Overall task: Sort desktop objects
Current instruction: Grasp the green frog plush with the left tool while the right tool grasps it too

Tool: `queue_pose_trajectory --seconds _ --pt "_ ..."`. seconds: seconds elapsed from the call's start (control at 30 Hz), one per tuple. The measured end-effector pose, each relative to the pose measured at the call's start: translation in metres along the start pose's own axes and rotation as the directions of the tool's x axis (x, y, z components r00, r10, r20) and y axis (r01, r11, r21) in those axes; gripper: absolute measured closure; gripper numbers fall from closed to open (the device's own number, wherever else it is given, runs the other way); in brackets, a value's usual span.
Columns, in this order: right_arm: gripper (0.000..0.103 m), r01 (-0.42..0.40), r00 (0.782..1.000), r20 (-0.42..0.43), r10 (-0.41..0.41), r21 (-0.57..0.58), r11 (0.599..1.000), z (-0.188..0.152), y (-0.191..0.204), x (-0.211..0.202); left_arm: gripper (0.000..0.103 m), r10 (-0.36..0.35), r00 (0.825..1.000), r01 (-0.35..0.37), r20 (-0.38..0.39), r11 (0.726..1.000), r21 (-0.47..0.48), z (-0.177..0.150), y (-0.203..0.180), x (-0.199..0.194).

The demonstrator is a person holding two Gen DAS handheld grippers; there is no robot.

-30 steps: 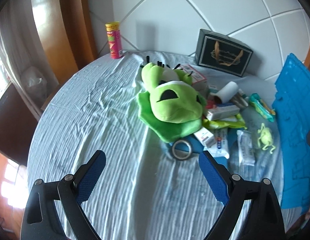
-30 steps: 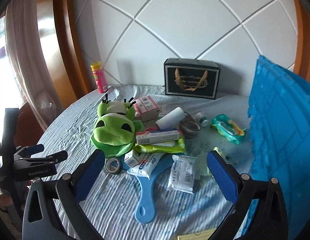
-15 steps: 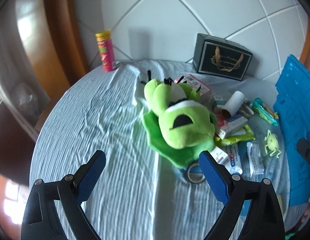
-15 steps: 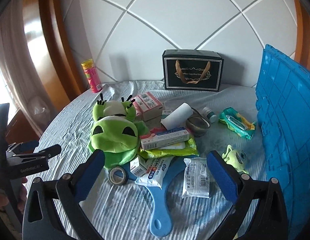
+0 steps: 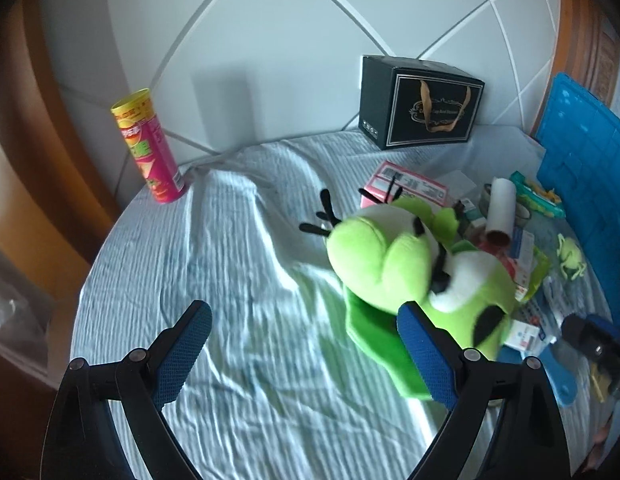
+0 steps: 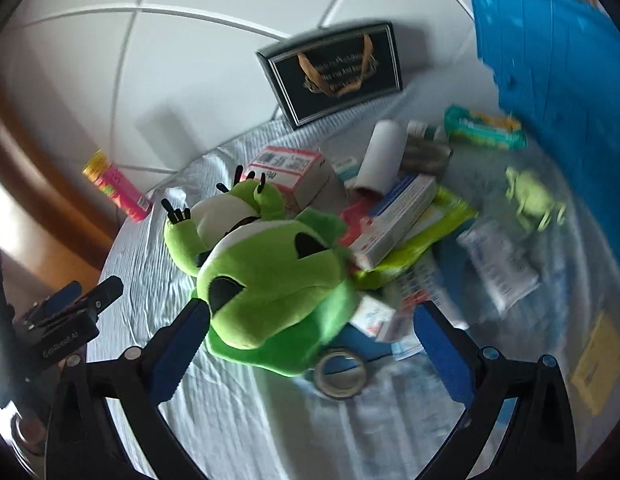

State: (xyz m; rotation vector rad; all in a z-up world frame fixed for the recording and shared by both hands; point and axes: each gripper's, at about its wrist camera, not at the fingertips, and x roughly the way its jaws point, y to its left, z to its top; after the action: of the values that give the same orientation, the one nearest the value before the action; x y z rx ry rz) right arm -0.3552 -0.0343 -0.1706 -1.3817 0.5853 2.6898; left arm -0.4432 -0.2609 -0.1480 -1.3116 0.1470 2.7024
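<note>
A green plush frog (image 5: 422, 276) (image 6: 266, 280) lies on the round table's pale blue cloth (image 5: 230, 280) beside a pile of boxes, packets and a white roll (image 6: 382, 156). My left gripper (image 5: 306, 344) is open over bare cloth, its right finger just in front of the plush. My right gripper (image 6: 310, 348) is open and close above the plush's near edge, with a tape roll (image 6: 340, 374) between its fingers. The left gripper also shows at the left edge of the right wrist view (image 6: 66, 320).
A pink and yellow chip can (image 5: 150, 148) stands at the back left. A black gift box (image 5: 418, 114) stands against the white wall. A blue crate (image 6: 558, 76) stands at the right. A small green toy (image 6: 530, 196) and a wipes pack (image 6: 486, 128) lie near it.
Both grippers have moved in toward the plush frog, which now looks larger and nearer. The left view swung left; the right view tilted. Both stay open.
</note>
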Motion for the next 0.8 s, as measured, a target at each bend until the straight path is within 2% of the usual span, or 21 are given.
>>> queue_pose_trajectory --seconds 0.13,0.23,0.3,0.37,0.43,0.5,0.6,0.67,0.73,0.8 --pt "0.000 0.001 1.000 -0.007 0.000 0.046 0.999 -0.004 0.027 0.026 0.008 -0.039 0.999 0.038 0.013 0.999 0.015 0.022 0.005 0.028" --pt "0.000 0.016 1.000 -0.021 -0.015 0.031 0.999 -0.005 0.043 0.043 0.008 -0.075 0.997 0.074 0.035 0.997 0.033 0.042 -0.004 0.048" --pt "0.000 0.025 0.998 -0.058 -0.024 0.004 1.000 -0.007 0.049 0.058 0.008 -0.098 0.995 0.096 0.036 0.994 0.044 0.053 -0.013 0.064" --pt "0.000 0.051 0.993 -0.104 -0.054 -0.024 0.998 -0.011 0.049 0.075 0.008 -0.102 0.995 0.102 -0.003 0.992 0.073 0.054 -0.024 0.082" --pt "0.000 0.110 0.987 -0.115 -0.115 -0.046 0.993 -0.015 0.039 0.082 0.009 -0.104 0.993 0.109 -0.060 0.989 0.101 0.036 -0.031 0.095" --pt "0.000 0.140 0.983 -0.112 -0.143 -0.037 0.989 -0.015 0.021 0.081 0.009 -0.160 0.984 0.166 -0.077 0.983 0.073 0.017 -0.026 0.093" --pt "0.000 0.178 0.979 -0.095 -0.182 -0.049 0.983 -0.014 0.004 0.074 0.016 -0.250 0.957 0.255 -0.147 0.967 0.010 -0.015 -0.022 0.087" --pt "0.000 0.207 0.975 -0.064 -0.212 -0.076 0.975 -0.013 0.002 0.067 0.019 -0.253 0.947 0.265 -0.201 0.964 0.036 -0.038 -0.037 0.087" --pt "0.000 0.231 0.971 -0.038 -0.236 -0.099 0.968 -0.011 -0.001 0.061 0.020 -0.220 0.949 0.245 -0.227 0.966 0.086 -0.058 -0.055 0.086" --pt "0.000 0.237 0.969 -0.037 -0.242 -0.104 0.966 -0.010 -0.008 0.057 0.021 -0.226 0.945 0.251 -0.236 0.965 0.079 -0.066 -0.062 0.084"
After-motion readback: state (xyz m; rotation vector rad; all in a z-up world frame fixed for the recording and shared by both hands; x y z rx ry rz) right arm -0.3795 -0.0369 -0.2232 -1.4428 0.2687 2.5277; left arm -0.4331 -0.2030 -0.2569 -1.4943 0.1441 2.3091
